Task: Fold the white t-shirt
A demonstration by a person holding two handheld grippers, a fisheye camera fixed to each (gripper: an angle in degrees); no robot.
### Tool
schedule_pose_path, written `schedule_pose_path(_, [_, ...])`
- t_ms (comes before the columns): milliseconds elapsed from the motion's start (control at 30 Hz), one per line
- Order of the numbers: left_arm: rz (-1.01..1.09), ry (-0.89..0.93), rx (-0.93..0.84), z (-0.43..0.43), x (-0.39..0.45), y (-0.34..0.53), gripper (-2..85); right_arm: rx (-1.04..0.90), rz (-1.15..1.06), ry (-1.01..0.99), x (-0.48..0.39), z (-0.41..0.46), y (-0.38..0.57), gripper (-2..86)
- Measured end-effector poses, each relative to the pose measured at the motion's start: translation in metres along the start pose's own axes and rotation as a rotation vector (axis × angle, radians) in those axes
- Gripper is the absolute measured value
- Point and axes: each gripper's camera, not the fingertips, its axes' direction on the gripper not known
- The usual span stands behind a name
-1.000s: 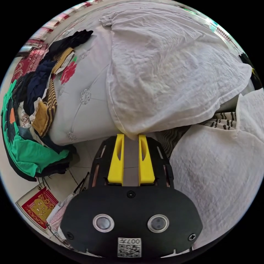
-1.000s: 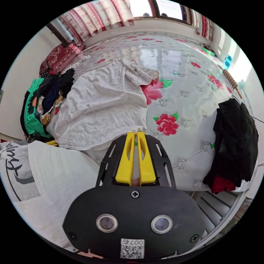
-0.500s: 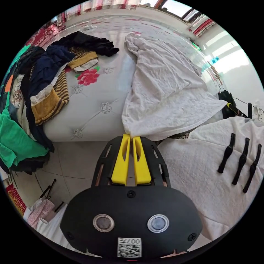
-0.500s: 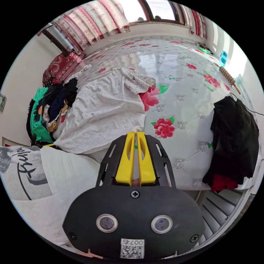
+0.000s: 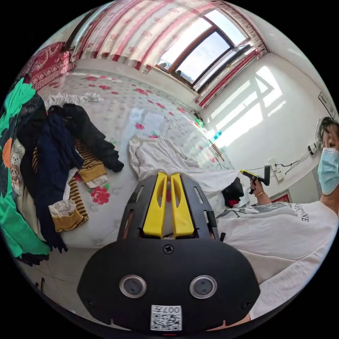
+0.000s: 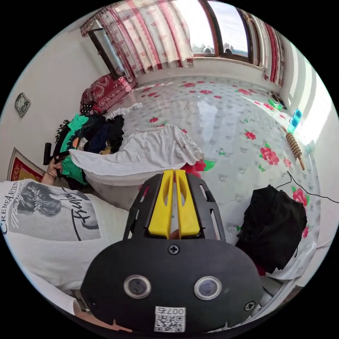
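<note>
- The left tool (image 5: 168,175) has its yellow jaws pressed together at the near-left corner of the white t-shirt (image 6: 141,155); the cloth at its tips is hidden in its own view, but the right gripper view shows the hem running to it (image 6: 65,154). If that pinch is shallow, the corner can slide out as the shirt is lifted.
- The shirt hangs stretched along the near edge of the bed (image 6: 226,116), its far part resting on the bedspread. Uneven pulling can drag it askew or crease it.
- The pile of dark and striped clothes (image 5: 67,148) lies just left of it; a swing that way can snag it.
- The right tool (image 6: 174,173), jaws likewise pressed together, pinches the near-right corner, I judge; the same slip threatens here.
</note>
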Motion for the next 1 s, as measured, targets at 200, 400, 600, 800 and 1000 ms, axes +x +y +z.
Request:
schedule_pose_path(200, [0.067, -0.015, 0.231, -0.072, 0.01, -0.021, -0.9, 0.239, -0.057, -0.066, -0.017, -0.103, -0.007, -0.3])
schedule_pose_path(400, [-0.047, 0.023, 0.048, 0.005, -0.078, -0.077, -0.9, 0.189, 0.025, -0.122, 0.016, -0.08, -0.042, -0.3])
schedule_pose_path(600, [-0.236, 0.094, -0.057, 0.098, -0.142, -0.195, -0.9, 0.017, 0.159, -0.042, 0.071, 0.007, -0.148, -0.3])
schedule_pose_path(800, [-0.073, 0.182, 0.231, 0.033, -0.093, -0.338, -0.9, 0.384, 0.067, -0.008, 0.058, -0.084, -0.249, -0.3])
schedule_pose_path(1000, [0.196, 0.117, 0.296, -0.017, -0.046, -0.342, -0.9, 0.584, -0.068, -0.004, 0.03, -0.14, -0.234, -0.3])
